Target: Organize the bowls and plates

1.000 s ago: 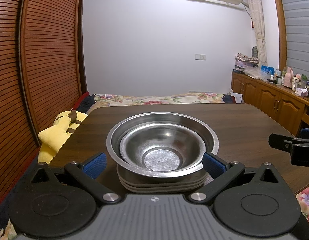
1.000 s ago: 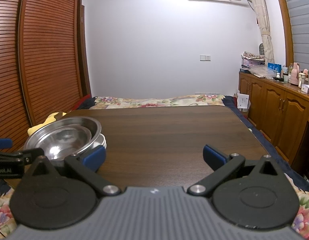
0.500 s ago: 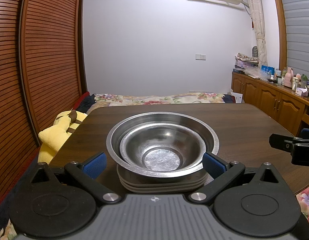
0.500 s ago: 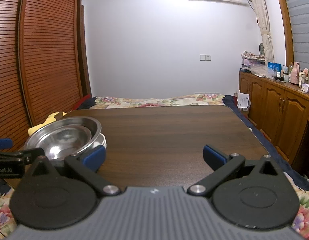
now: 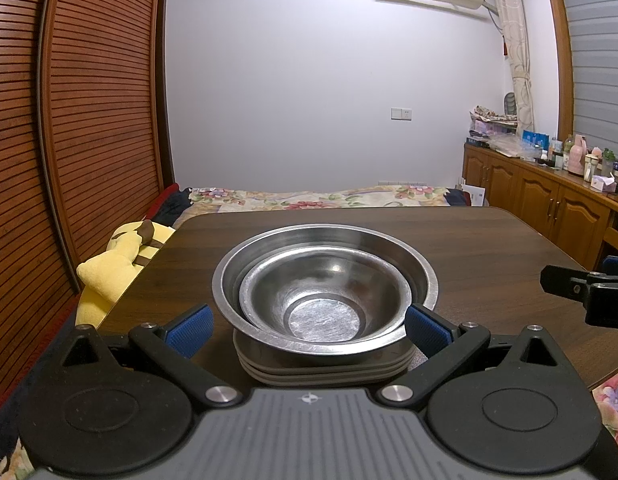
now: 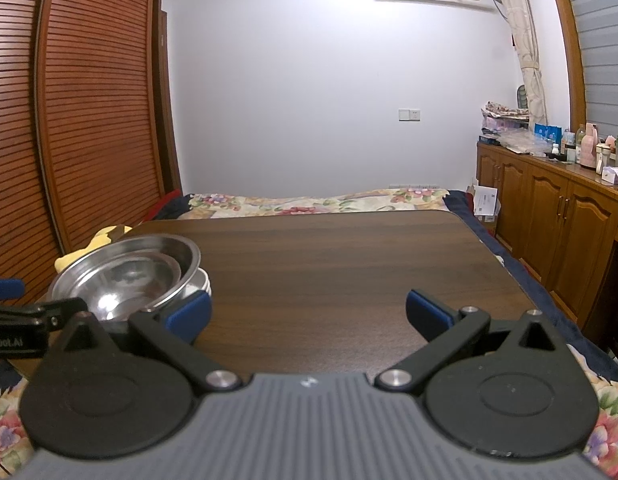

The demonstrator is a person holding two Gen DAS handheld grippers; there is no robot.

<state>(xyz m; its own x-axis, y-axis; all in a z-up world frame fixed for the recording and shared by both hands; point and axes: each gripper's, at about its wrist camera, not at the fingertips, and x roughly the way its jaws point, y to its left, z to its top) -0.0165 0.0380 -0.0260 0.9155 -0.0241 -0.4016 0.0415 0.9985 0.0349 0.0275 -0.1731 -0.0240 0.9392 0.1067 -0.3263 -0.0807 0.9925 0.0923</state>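
Nesting steel bowls on stacked plates, both claws spread and empty

A small bowl (image 5: 323,300) sits inside a big bowl (image 5: 419,276), and that pair rests on a stack of grey plates (image 5: 325,370) near the front left edge of the dark wooden worktop (image 5: 489,248). The left claw (image 5: 307,324) is spread wide to either side of the stack, its blue pads (image 5: 189,330) just beside the plates, contact unclear. The right claw (image 6: 309,312) hangs wide apart over bare worktop, well to the right of the bowls. A yellow plush (image 5: 117,264) lies off the worktop's left edge, with a floral bed (image 5: 317,196) beyond
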